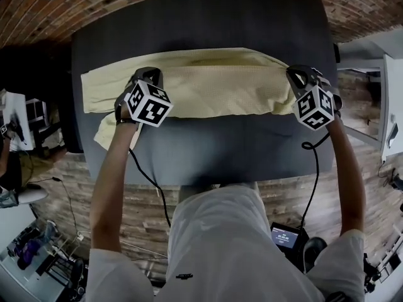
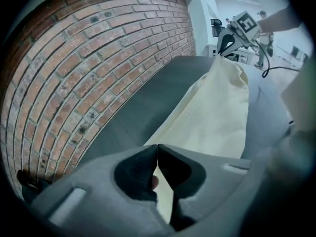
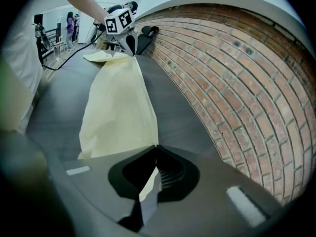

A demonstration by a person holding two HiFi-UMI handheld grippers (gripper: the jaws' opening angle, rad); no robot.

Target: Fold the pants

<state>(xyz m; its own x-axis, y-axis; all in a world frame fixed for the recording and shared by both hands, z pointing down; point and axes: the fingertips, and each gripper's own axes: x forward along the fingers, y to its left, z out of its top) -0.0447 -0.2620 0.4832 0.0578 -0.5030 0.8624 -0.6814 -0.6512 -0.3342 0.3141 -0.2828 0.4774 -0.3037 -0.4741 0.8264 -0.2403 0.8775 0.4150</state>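
Note:
Pale yellow pants lie lengthwise across the dark grey table, one long edge lifted and stretched between my two grippers. My left gripper is shut on the pants' edge near their left end; in the left gripper view the cloth runs from the closed jaws toward the other gripper. My right gripper is shut on the pants at their right end; in the right gripper view the fabric leads away from the pinched jaws to the left gripper.
A brick wall runs close behind the table's far edge. A loose flap of the pants hangs toward the front left. Cables trail from both grippers to the floor, and equipment stands at both sides of the table.

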